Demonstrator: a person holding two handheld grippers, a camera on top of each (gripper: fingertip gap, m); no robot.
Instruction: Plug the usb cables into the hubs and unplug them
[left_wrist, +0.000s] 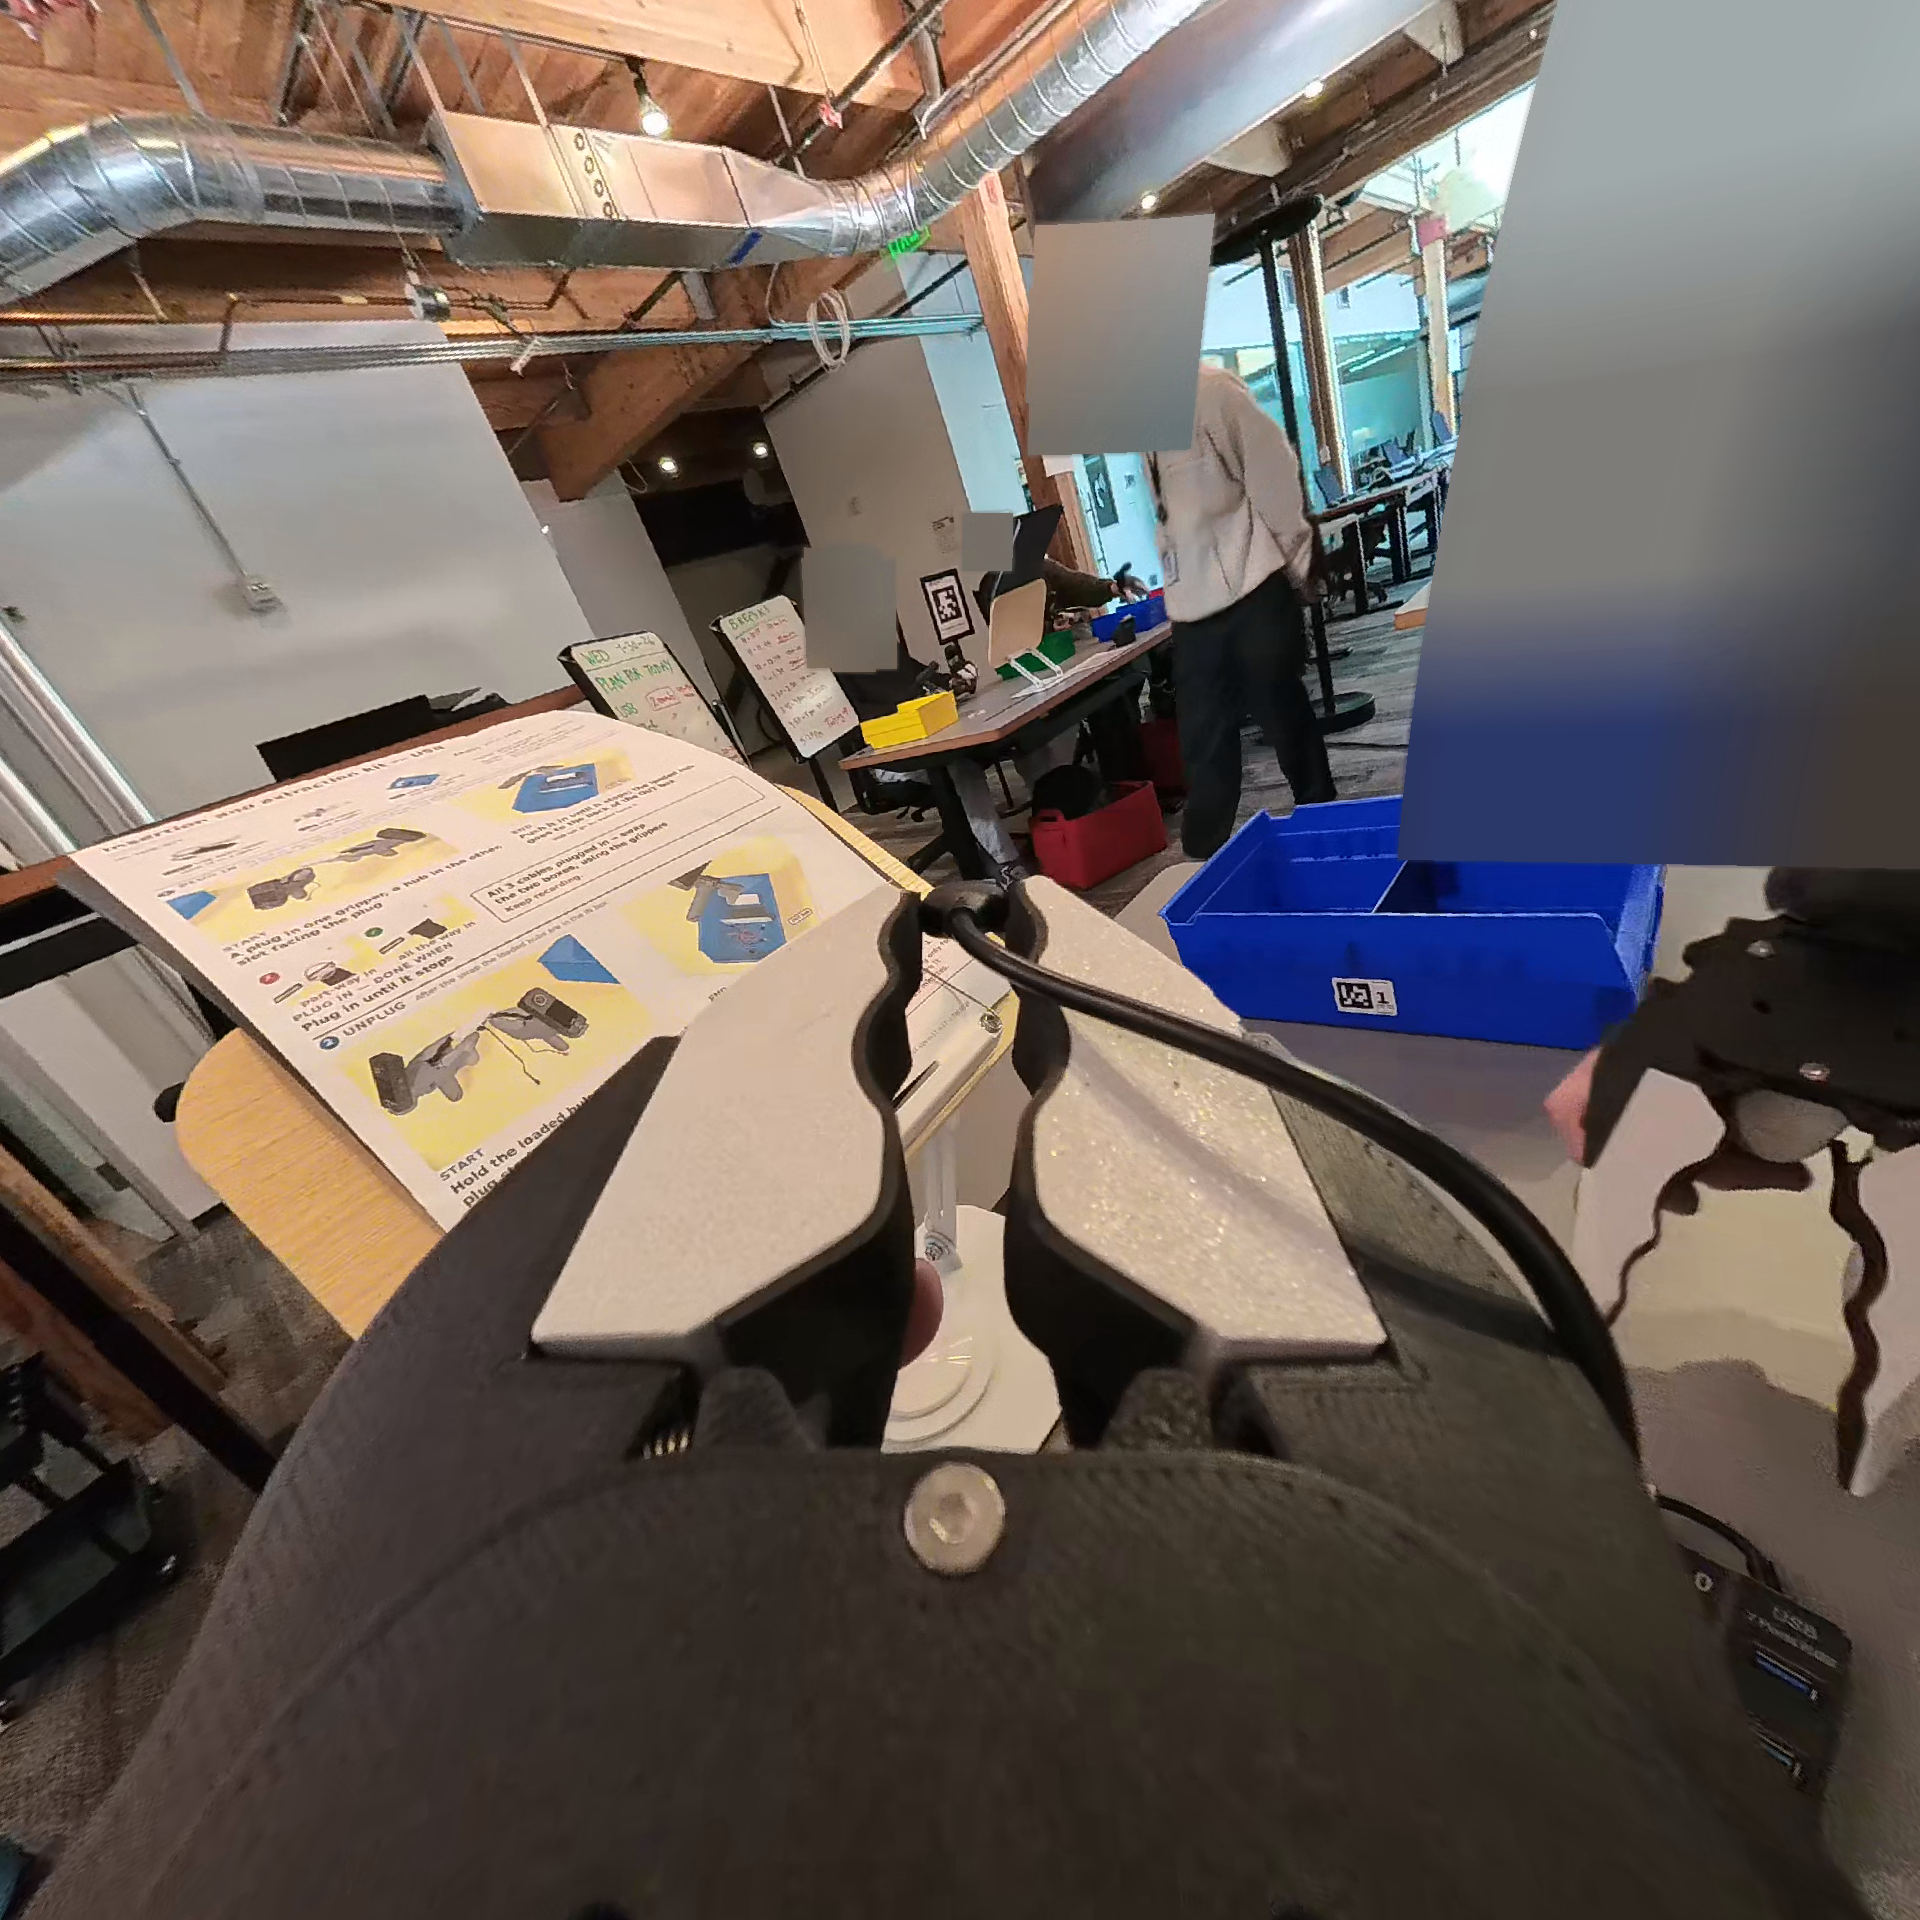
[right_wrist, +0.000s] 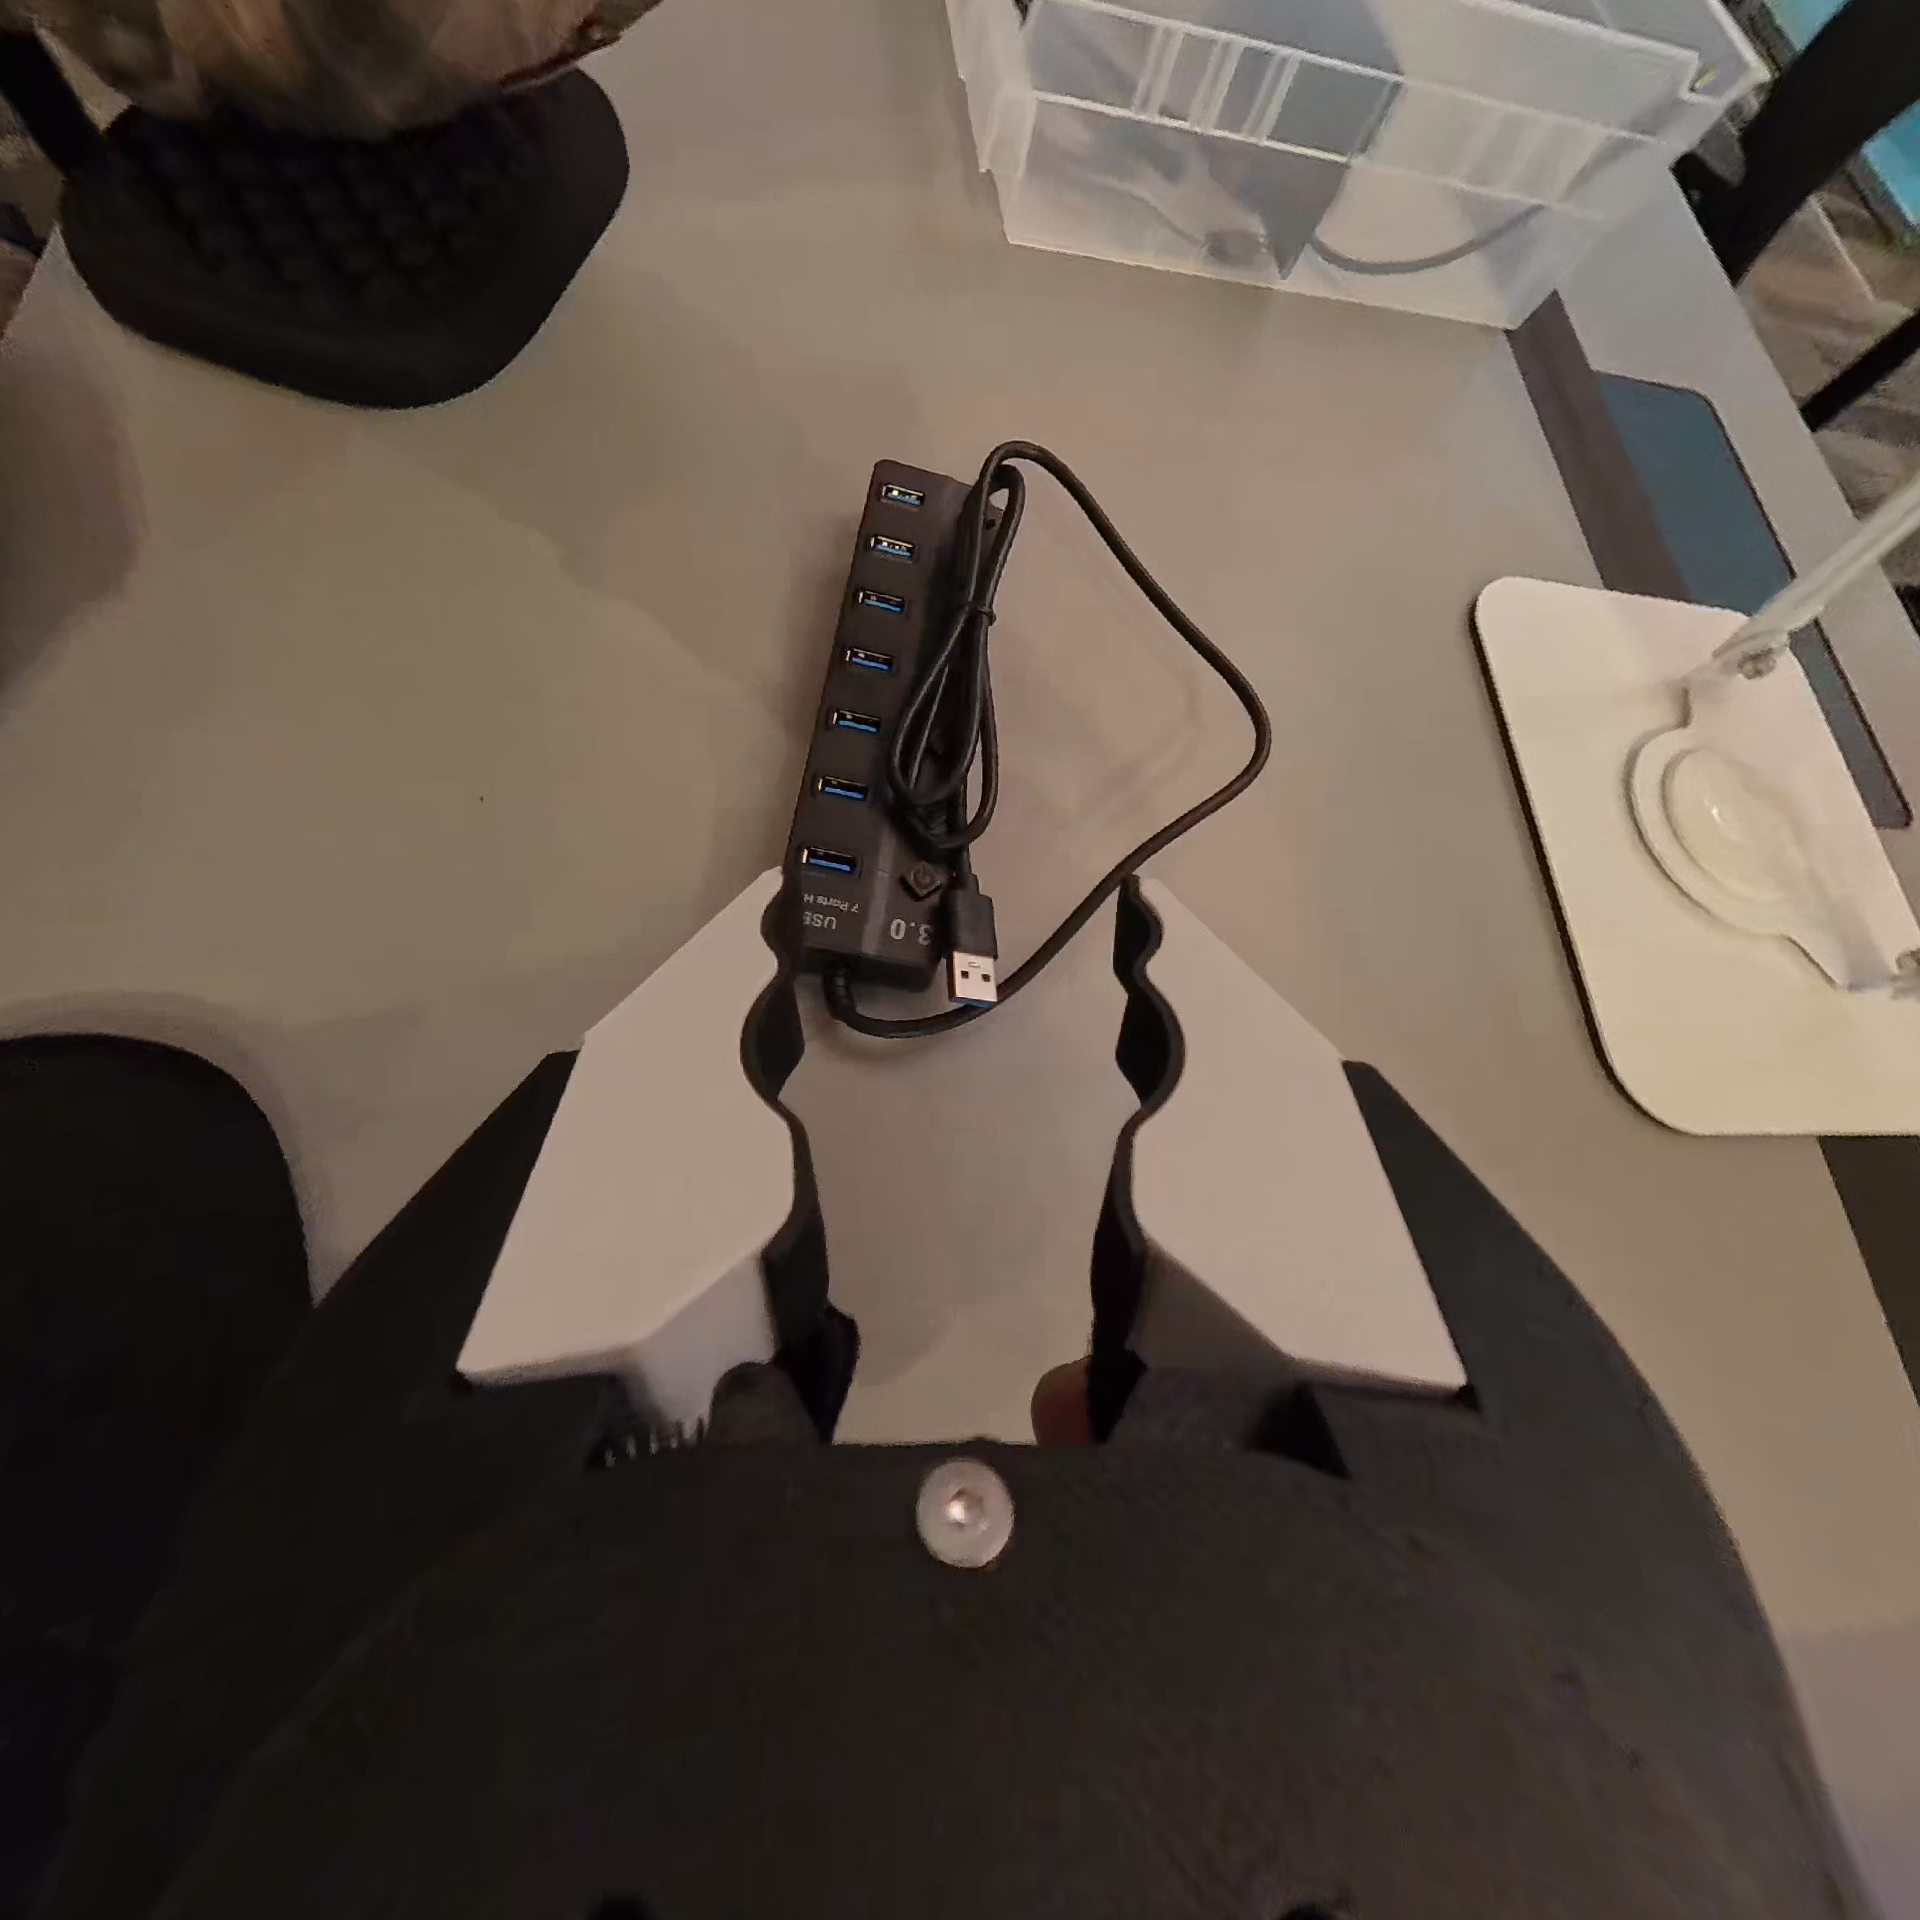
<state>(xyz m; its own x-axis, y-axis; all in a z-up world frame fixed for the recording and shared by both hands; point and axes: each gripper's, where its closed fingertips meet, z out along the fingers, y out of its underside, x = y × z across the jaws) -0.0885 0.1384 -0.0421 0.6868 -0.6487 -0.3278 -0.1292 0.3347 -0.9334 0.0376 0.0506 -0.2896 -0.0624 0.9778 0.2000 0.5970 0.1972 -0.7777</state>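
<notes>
In the left wrist view, the left tongs sit at frame centre, closed at the tips on the black plug end of a usb cable, which curves away to the lower right. Behind them an instruction sheet lies curved on a stand at centre left. A blue bin with a divider stands at right of centre on the worktop; what shows of its compartments looks bare. The right tongs appear at the right edge, and a corner of the hub shows at lower right.

In the right wrist view, the right tongs are spread wide, gripping nothing, above the grey worktop. The black hub lies at frame centre, its near end just between the fingertips. Its own cable loops to the right, the plug resting beside the near end. A clear bin at upper right holds a dark item and a cable. A white stand base lies at right.
</notes>
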